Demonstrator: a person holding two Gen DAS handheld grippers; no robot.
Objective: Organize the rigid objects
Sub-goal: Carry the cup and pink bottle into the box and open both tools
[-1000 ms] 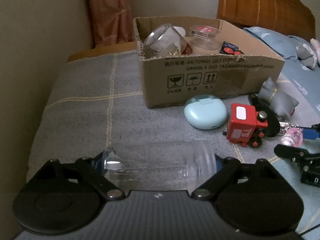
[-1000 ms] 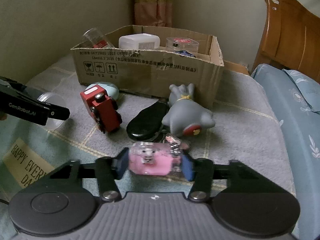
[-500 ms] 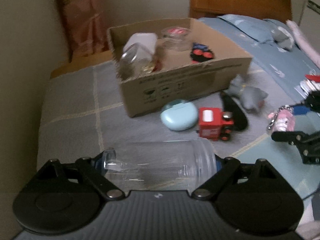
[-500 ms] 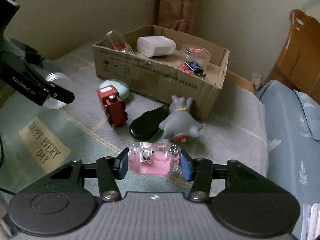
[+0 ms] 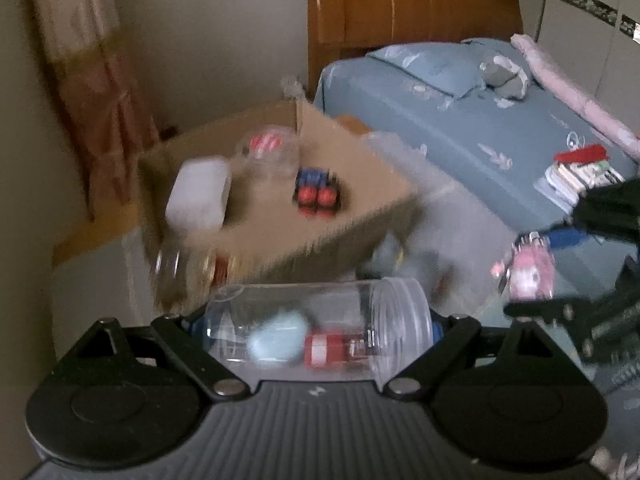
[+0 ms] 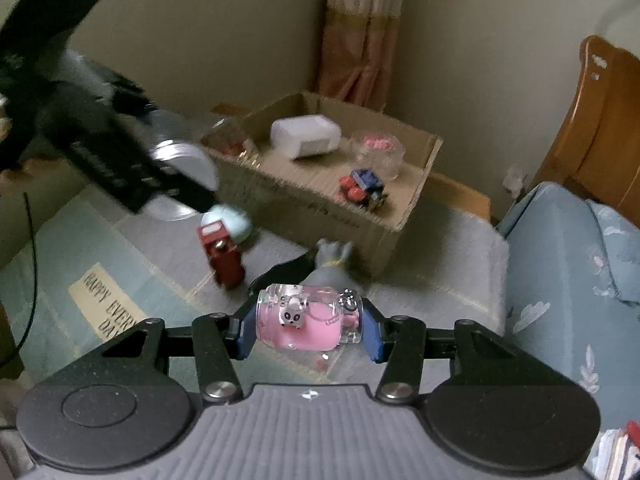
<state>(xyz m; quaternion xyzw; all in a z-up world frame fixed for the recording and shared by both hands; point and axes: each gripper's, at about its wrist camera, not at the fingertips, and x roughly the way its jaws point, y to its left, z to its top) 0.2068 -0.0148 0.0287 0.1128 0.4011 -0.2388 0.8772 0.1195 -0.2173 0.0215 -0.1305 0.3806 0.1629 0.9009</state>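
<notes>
Left wrist view: the left gripper (image 5: 318,326) is clamping a clear plastic jar (image 5: 320,332) sideways, ribbed neck rightward, above the cardboard box (image 5: 320,216). The right gripper (image 6: 308,326) is pinching a pink liquid-filled charm bottle (image 6: 308,318) bearing a tiny panda, in the air short of the box.

Colours on the bed and in the box

The cardboard box (image 6: 404,216) is brown; inside are a white case (image 6: 306,136) and a small red-and-blue toy (image 6: 362,186). The toy train (image 6: 222,258) is red, the round case (image 6: 234,222) pale blue, the plush toy (image 6: 330,268) grey. The small bottle (image 6: 304,322) is clear with pink filling. The blanket (image 6: 440,280) is grey with pale yellow lines, the curtain (image 6: 360,32) pink and beige.
</notes>
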